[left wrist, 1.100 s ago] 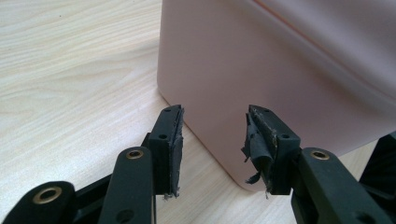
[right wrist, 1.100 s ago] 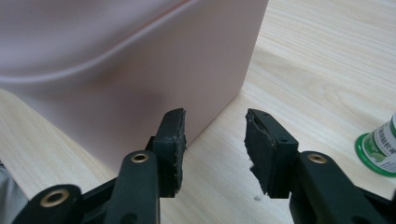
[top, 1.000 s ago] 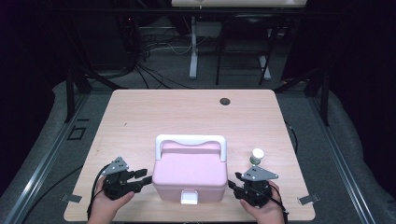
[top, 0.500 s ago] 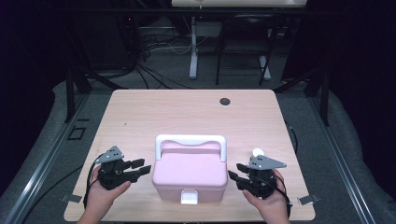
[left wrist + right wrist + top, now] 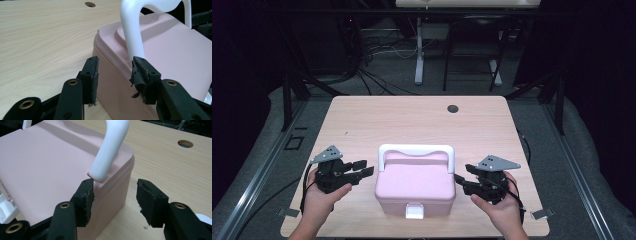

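Observation:
A pink box with a white arched handle and a white front latch stands near the table's front edge. My left gripper hovers at the box's left end, open, with its tips just short of the wall. In the left gripper view the box's end wall and the handle's foot lie beyond the gripper, untouched by the pads. My right gripper sits at the box's right end; its jaws have just been opening. They straddle the box's corner without pressing on it.
The wooden table stretches bare behind the box, with a round cable hole at the back. A small white thing shows beside my right gripper's jaw. Dark floor, cables and stand legs lie beyond the table's far edge.
Both grippers have risen beside the box's ends. The right gripper's jaws stand wider apart than before. Its plate now covers the small white thing that showed behind it.

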`<state>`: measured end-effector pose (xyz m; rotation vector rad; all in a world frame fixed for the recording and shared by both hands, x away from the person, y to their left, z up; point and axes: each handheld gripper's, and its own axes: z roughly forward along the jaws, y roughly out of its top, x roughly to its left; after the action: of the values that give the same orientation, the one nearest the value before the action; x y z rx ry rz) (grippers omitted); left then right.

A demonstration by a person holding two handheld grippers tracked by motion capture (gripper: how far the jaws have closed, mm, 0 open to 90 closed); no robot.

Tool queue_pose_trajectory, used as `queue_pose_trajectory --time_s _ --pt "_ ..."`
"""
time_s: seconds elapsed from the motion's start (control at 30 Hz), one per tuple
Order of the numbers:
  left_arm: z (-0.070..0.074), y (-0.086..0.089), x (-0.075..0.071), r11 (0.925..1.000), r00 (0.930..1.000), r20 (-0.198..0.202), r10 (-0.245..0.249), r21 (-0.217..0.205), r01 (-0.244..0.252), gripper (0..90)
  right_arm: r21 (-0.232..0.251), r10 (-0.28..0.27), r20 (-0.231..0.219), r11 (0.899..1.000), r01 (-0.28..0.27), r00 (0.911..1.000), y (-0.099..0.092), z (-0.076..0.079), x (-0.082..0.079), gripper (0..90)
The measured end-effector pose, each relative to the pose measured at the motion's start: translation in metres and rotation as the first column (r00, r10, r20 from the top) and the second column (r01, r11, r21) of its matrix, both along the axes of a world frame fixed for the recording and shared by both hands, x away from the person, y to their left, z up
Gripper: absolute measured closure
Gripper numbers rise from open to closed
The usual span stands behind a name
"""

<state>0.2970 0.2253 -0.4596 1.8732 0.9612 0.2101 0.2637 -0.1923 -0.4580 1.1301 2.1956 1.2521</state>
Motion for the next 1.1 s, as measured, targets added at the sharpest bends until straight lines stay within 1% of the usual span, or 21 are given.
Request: queue_pose_trajectory --time_s 0.13,0.17,0.23,0.27,0.3,0.4,0.53,0.63,0.67,0.73,0.77,0.83,0.87,0.9,1.0,1.03,1.1 --pt "0.005 -0.002 0.001 0.9999 0.9999 0.006 -0.010 0.007 0.010 55.6 0.005 0.000 -0.005 1.000 0.000 1.0000 0.000 0.001 0.000 44.9" --pt "0.006 -0.002 0.002 0.9999 0.9999 0.008 -0.011 0.005 0.011 55.5 0.017 0.002 -0.004 1.000 -0.002 1.0000 0.000 0.001 0.000 45.5" --pt "0.008 -0.002 0.002 0.9998 0.9998 0.006 -0.019 0.004 0.019 54.8 0.010 0.005 -0.004 1.000 -0.005 1.0000 -0.001 0.003 0.000 45.9" --pt "0.009 -0.003 0.002 0.9998 0.9998 -0.002 -0.020 -0.003 0.020 54.4 0.014 0.006 0.000 1.000 -0.006 1.0000 -0.002 0.004 0.001 46.5" --pt "0.010 -0.003 0.002 0.9997 0.9997 0.000 -0.026 -0.001 0.026 54.0 0.022 0.010 0.001 1.000 -0.010 0.9999 -0.002 0.006 0.001 46.7" --pt "0.013 -0.004 0.003 0.9993 0.9993 0.003 -0.038 0.000 0.038 53.1 0.039 0.015 0.008 0.999 -0.015 0.9999 -0.002 0.011 0.001 47.1" --pt "0.017 -0.008 0.005 0.9984 0.9984 0.000 -0.056 -0.005 0.056 53.2 0.055 0.021 0.011 0.998 -0.022 0.9997 0.001 0.019 0.003 50.3" --pt "0.021 -0.013 0.006 0.9975 0.9975 0.011 -0.070 -0.010 0.070 53.4 0.057 0.049 0.011 0.997 -0.050 0.9987 0.006 0.023 0.007 51.7" --pt "0.023 -0.015 0.007 0.9971 0.9970 0.013 -0.076 -0.006 0.076 53.5 0.056 0.053 0.013 0.997 -0.054 0.9985 0.008 0.023 0.007 51.7" --pt "0.023 -0.018 0.008 0.9972 0.9971 0.015 -0.074 -0.013 0.074 53.6 0.042 0.063 0.016 0.997 -0.063 0.9979 0.012 0.025 0.010 51.4" --pt "0.024 -0.020 0.009 0.9975 0.9975 0.010 -0.070 -0.010 0.070 53.7 0.038 0.062 0.022 0.997 -0.063 0.9978 0.013 0.025 0.011 50.7" --pt "0.024 -0.022 0.012 0.9982 0.9982 0.008 -0.059 0.001 0.059 54.3 0.035 0.057 0.019 0.998 -0.057 0.9982 0.017 0.024 0.014 49.7" --pt "0.024 -0.023 0.014 0.9988 0.9988 -0.002 -0.048 0.001 0.048 54.3 0.034 0.053 0.019 0.998 -0.053 0.9984 0.018 0.024 0.016 49.6" --pt "0.025 -0.024 0.015 0.9991 0.9991 -0.003 -0.042 -0.004 0.042 54.3 0.037 0.050 0.017 0.998 -0.051 0.9986 0.019 0.024 0.018 49.3" --pt "0.027 -0.027 0.021 0.9995 0.9995 -0.005 -0.032 0.005 0.032 54.3 0.056 0.044 0.009 0.997 -0.044 0.9990 0.020 0.024 0.023 47.8" --pt "0.027 -0.028 0.022 0.9994 0.9994 -0.009 -0.033 0.008 0.033 54.2 0.059 0.031 0.001 0.998 -0.032 0.9995 0.021 0.025 0.025 47.7" --pt "0.027 -0.029 0.025 0.9993 0.9992 -0.019 -0.036 0.004 0.036 54.1 0.065 0.027 -0.003 0.998 -0.027 0.9996 0.022 0.025 0.027 47.7"
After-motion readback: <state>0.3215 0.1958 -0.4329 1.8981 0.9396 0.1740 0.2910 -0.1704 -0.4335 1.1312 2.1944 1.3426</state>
